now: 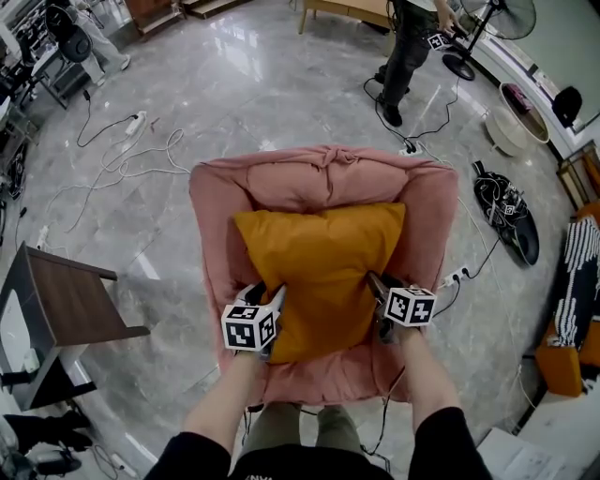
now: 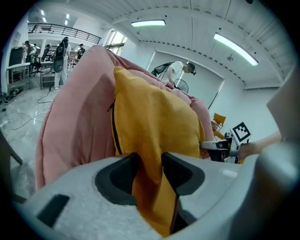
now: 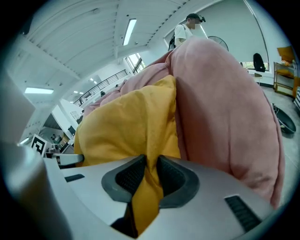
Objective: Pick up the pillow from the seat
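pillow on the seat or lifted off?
On the seat: the pillow lies in it, leaning on the pink backrest. The left gripper and right gripper are each shut on a side edge.

The floor is glossy grey marble-look tile, strewn with white cables and a power strip. A dark wooden side table stands at the left edge. At the far end a pedestal fan stands near a pale wall, with a round white tub close by. A person in dark trousers stands there (cords trail round the feet). Overhead, 2 long light strips run along a white panelled ceiling. A railed gallery and tall windows lie beyond.
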